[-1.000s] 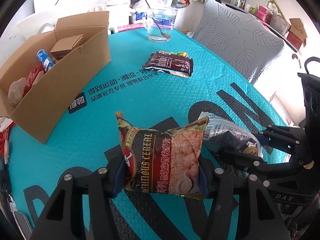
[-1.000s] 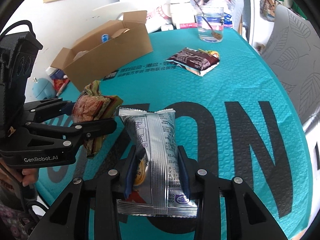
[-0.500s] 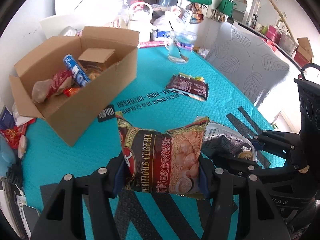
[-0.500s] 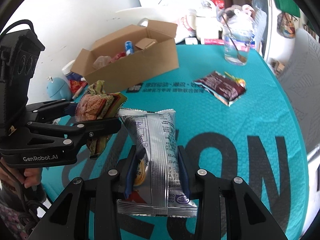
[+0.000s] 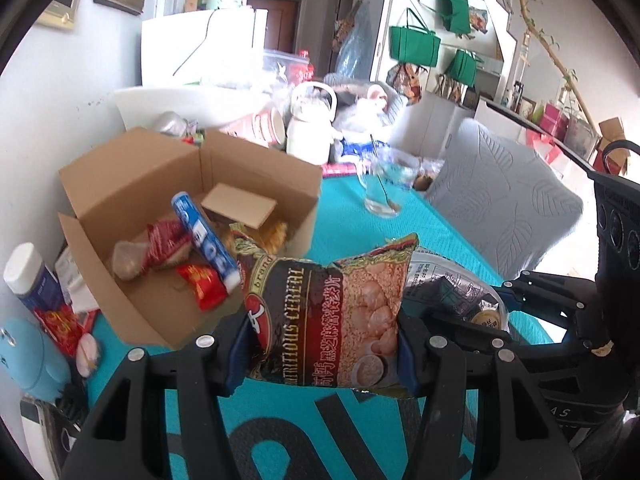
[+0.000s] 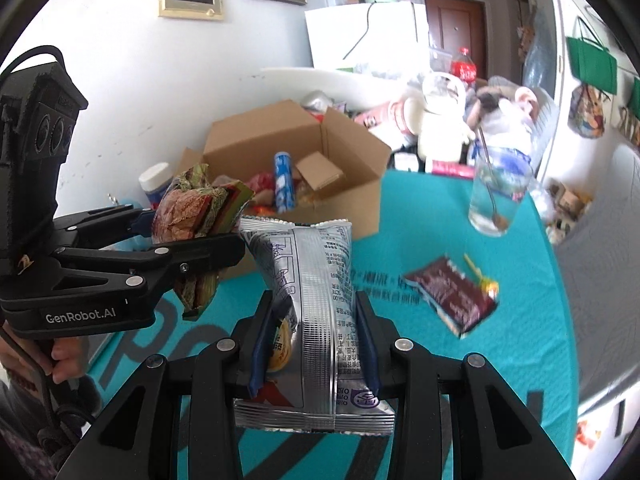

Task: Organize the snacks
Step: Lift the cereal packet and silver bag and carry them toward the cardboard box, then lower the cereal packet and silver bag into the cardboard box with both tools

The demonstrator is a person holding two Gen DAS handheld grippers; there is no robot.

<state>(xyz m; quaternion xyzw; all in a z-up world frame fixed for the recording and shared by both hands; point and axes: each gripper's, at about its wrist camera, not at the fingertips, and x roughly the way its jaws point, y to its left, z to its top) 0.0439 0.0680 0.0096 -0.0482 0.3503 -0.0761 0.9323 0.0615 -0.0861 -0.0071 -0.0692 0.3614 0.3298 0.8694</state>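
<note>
I see a teal table [image 6: 460, 240] with large dark lettering. At two o'clock in my right wrist view stands a clear glass [image 6: 498, 196] with a spoon in it. A white jug [image 5: 310, 128] sits at twelve o'clock in the left view, green bags [image 5: 414, 44] hang at one o'clock, and a grey leaf-patterned cushion [image 5: 504, 196] lies at three.
</note>
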